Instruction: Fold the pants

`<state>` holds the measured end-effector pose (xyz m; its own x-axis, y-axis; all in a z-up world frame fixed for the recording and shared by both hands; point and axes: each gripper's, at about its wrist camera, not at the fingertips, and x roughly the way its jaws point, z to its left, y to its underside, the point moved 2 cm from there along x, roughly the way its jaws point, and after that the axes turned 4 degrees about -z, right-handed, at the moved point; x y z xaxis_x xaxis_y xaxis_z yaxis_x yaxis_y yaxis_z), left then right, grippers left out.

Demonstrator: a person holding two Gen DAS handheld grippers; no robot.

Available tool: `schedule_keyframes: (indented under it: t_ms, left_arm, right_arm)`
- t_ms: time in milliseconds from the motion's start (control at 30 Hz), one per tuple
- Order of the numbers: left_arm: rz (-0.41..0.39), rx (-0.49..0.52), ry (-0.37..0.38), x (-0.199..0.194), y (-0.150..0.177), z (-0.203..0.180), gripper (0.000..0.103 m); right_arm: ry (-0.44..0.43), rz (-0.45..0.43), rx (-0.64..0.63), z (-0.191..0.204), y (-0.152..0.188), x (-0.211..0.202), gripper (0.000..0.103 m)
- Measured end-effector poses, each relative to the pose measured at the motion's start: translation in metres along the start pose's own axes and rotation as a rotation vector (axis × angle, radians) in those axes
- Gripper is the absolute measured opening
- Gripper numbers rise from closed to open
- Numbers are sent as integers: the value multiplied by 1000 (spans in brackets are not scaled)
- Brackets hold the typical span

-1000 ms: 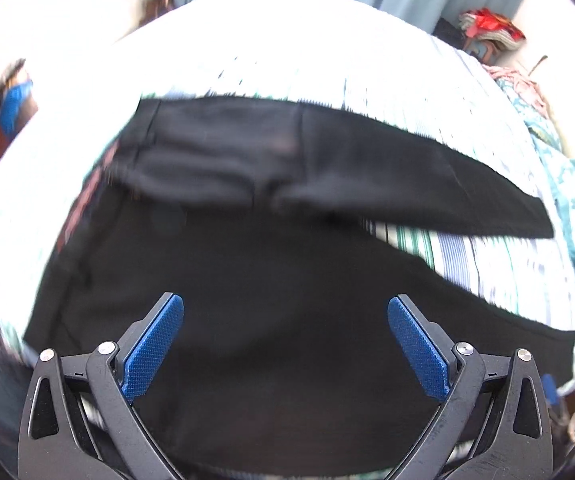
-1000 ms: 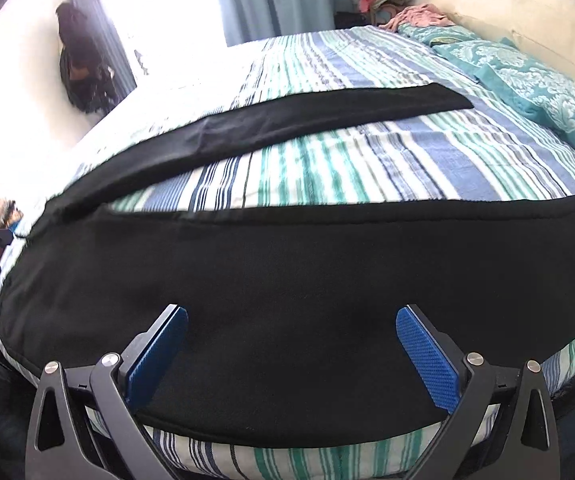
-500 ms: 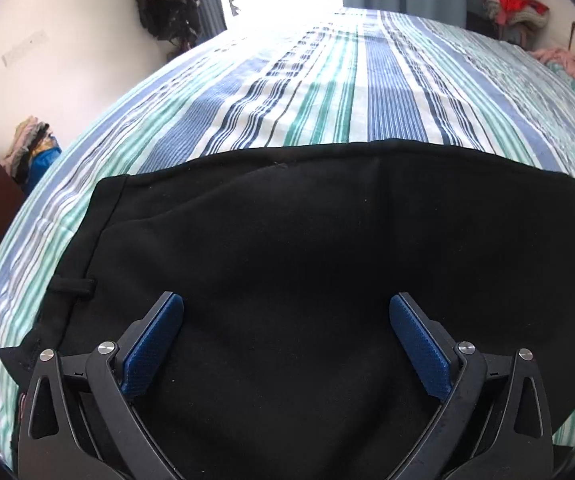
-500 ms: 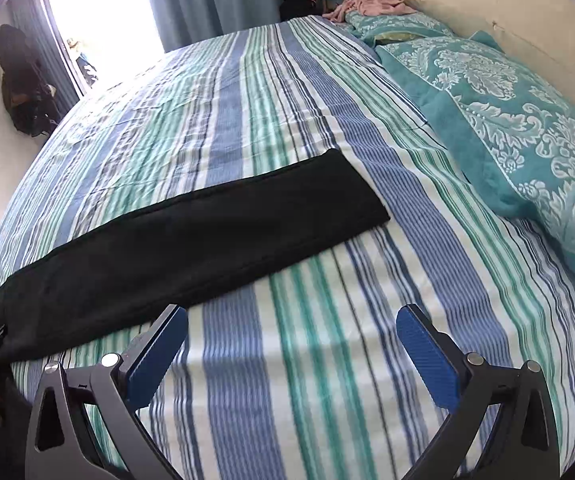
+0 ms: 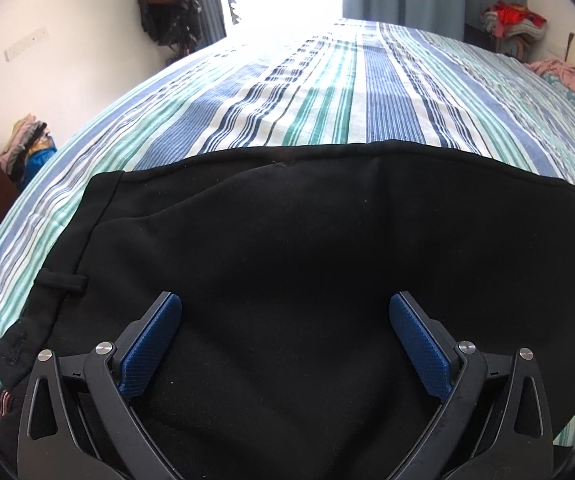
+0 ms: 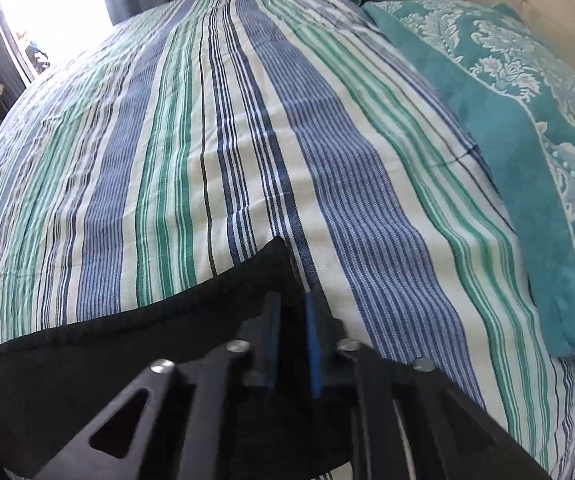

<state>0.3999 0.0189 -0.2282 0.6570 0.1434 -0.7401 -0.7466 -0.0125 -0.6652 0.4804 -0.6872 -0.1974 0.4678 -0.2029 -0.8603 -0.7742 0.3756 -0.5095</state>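
one black pants on one striped bed. left gripper spread wide over waist. right gripper just closed, pinching leg hem corner; bare sheet beyond.

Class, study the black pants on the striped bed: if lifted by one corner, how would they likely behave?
The black pants would probably droop limply, since they lie flat with soft creases. Pinched in the right gripper, that corner should probably hold; the weave looks matte, not slick.

One pair of black pants, one striped bedsheet, two grippers.
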Motion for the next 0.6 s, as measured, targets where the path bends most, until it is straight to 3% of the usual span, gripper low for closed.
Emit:
schedule_keyframes:
  t_ms: [167, 367, 467, 600]
  left_arm:
    - [3, 3, -3, 0, -1, 0, 102]
    - [10, 12, -23, -3, -4, -2, 103]
    - [12, 23, -41, -6, -6, -4, 103]
    - [49, -29, 25, 0, -7, 6, 103]
  right_arm:
    - [-78, -221, -79, 4, 50, -105, 6]
    - [-114, -371, -69, 16, 181, -225, 6]
    - [-99, -387, 21, 13, 252, -259, 5]
    - [51, -249, 159, 8, 335, -248, 5]
